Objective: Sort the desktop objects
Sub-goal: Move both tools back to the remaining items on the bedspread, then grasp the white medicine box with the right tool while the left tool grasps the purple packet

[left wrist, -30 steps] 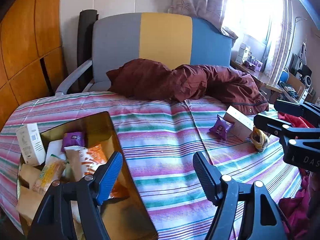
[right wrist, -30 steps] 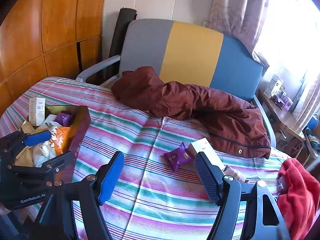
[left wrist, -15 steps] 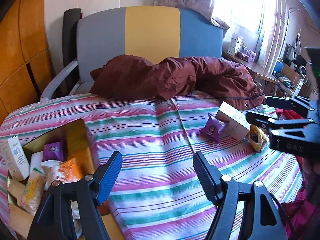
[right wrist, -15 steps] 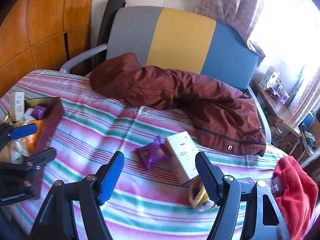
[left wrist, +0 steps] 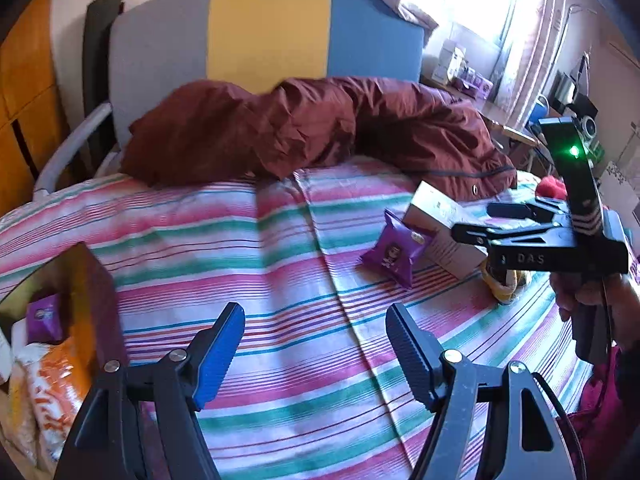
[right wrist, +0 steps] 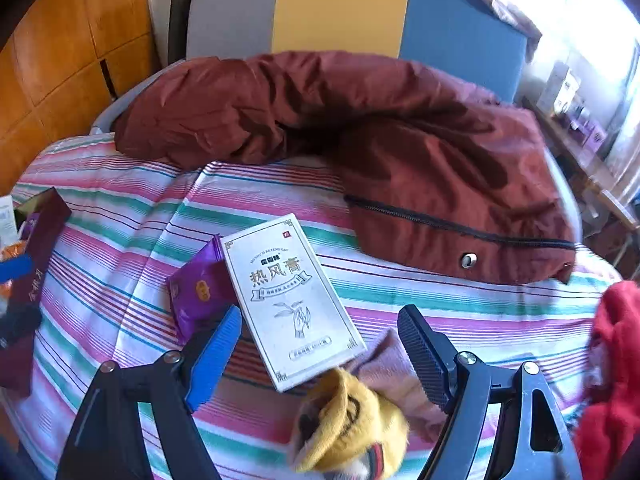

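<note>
- Striped cloth (left wrist: 280, 248) fills your left view, with a dark red coat (left wrist: 320, 128) at 12 o'clock.
- Your left gripper (left wrist: 316, 344) is wide open and holds nothing.
- At 3 o'clock, the purple packet (left wrist: 394, 254) leans on the white box (left wrist: 440, 224).
- At 9 o'clock sits the snack box (left wrist: 96, 292).
- In your right view, your right gripper (right wrist: 320, 344) is open and empty.
- It hangs over the white box (right wrist: 292, 300), with the yellow sock (right wrist: 348, 420) at 6 o'clock.

Daylight from blown-out window (left wrist: 472, 4) upper right; heavy fisheye bending, dark vignetted corners, slight motion blur, colours oversaturated.
</note>
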A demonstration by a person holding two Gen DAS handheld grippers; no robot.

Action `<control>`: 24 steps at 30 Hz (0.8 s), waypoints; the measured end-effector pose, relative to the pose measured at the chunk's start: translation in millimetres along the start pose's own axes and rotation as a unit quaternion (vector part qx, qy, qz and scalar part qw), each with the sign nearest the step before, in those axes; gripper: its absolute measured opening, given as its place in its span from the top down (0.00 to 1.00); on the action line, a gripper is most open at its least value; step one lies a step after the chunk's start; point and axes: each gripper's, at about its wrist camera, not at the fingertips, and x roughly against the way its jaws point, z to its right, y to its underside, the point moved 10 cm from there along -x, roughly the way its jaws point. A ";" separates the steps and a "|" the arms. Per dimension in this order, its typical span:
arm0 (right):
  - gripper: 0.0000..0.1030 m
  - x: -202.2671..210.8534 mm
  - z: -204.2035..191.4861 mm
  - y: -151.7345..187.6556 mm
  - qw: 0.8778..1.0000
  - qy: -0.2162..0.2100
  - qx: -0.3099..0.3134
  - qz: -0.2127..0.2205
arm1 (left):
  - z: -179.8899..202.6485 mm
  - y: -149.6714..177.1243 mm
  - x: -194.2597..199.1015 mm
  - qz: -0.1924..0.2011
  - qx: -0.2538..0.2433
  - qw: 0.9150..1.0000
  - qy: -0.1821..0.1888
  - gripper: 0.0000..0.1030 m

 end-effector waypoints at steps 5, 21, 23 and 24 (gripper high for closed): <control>0.30 -13.6 -11.2 -4.2 1.000 0.010 0.030 -0.004 | 17.6 -3.8 -22.7 -0.011 -0.042 0.999 0.011 0.28; 0.50 -14.0 -8.5 -8.3 0.999 0.003 0.032 -0.019 | 78.5 -33.5 -95.3 -0.048 -0.159 0.984 0.064 0.28; 0.50 -11.9 -6.0 -9.5 0.999 0.004 0.028 -0.018 | 82.1 -33.4 -107.2 -0.056 -0.169 0.982 0.059 0.30; 0.50 -12.7 -5.0 -9.5 0.999 0.005 0.027 -0.019 | 82.3 -32.2 -111.3 -0.060 -0.173 0.982 0.055 0.31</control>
